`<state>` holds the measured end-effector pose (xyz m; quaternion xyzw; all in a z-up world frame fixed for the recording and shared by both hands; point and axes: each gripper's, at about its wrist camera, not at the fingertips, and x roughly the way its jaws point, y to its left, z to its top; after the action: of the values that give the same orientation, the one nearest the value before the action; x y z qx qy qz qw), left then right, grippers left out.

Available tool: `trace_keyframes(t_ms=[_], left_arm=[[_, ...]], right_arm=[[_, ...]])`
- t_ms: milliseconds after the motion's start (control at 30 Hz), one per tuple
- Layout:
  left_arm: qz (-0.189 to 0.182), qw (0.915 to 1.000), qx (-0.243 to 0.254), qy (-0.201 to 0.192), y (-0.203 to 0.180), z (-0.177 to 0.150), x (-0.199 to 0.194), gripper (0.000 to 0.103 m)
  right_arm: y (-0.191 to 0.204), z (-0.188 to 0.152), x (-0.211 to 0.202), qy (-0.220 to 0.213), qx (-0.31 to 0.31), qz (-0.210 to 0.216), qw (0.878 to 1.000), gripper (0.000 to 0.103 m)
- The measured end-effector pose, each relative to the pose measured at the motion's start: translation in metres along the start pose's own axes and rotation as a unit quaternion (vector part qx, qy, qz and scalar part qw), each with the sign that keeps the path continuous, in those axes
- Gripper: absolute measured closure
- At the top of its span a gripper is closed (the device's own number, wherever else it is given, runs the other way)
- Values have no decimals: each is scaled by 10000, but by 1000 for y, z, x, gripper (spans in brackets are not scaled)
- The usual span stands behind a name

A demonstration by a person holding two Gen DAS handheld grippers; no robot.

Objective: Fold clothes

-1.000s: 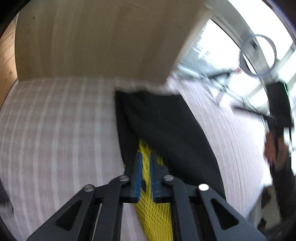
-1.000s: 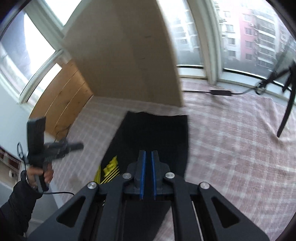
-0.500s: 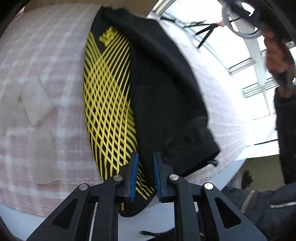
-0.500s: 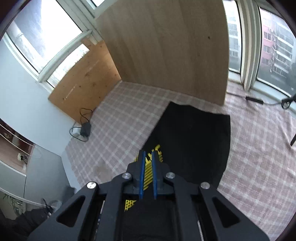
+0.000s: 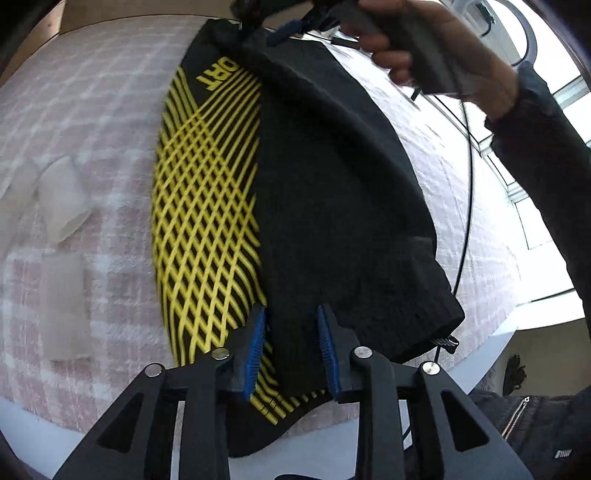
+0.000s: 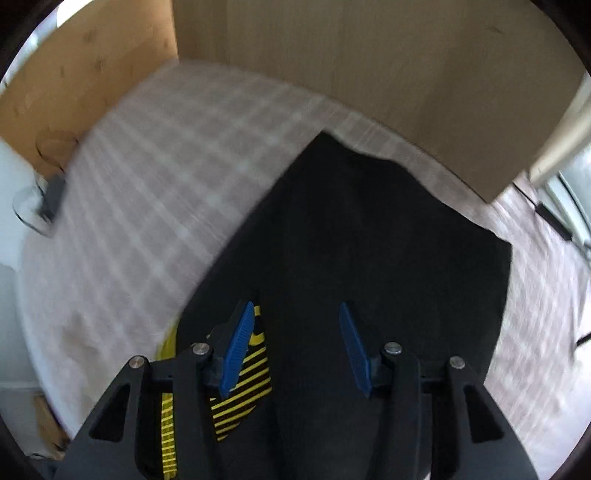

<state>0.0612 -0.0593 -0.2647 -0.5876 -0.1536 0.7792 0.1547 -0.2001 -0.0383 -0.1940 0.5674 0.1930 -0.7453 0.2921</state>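
A black garment (image 5: 332,192) with a yellow criss-cross print (image 5: 207,206) lies folded lengthwise on a pink checked cloth (image 5: 92,110). My left gripper (image 5: 291,325) is open just above its near end, by the table's front edge. My right gripper (image 6: 297,325) is open over the black fabric (image 6: 369,236), with the yellow stripes (image 6: 236,391) under its left finger. In the left wrist view the right gripper (image 5: 280,26) and the hand holding it are at the garment's far end.
A light wooden panel (image 6: 369,55) stands behind the garment. A darker wooden board (image 6: 85,74) stands at the far left. Translucent pieces (image 5: 62,206) lie on the cloth left of the garment. Cables (image 6: 554,218) run along the right. The white table edge (image 5: 498,350) is near.
Both grippers have opened and let go of the garment. It now lies folded in half lengthwise on the cloth. The right gripper has dropped closer to the fabric.
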Motion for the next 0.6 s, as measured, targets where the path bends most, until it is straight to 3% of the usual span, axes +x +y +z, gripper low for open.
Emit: trace_keyframes(t_ms=[367, 400, 433, 467, 533, 600], left_arm=[[96, 9999, 86, -1, -21, -2, 12, 70], [59, 9999, 83, -5, -22, -1, 14, 73], [-75, 10000, 17, 14, -22, 0, 15, 90], [-203, 9998, -53, 23, -21, 1, 16, 99], [-401, 9989, -211, -138, -20, 0, 11, 99], [-504, 9978, -226, -380, -22, -2, -1, 99]], right_arm=[[-10, -2, 17, 63, 127, -104, 9998, 55], [-11, -3, 17, 58, 159, -89, 9998, 55], [-12, -4, 16, 56, 194, -69, 9998, 55], [-13, -4, 16, 57, 226, -42, 9997, 55], [-16, -5, 15, 48, 301, 44, 9995, 58], [-21, -6, 12, 38, 422, 168, 9990, 74]])
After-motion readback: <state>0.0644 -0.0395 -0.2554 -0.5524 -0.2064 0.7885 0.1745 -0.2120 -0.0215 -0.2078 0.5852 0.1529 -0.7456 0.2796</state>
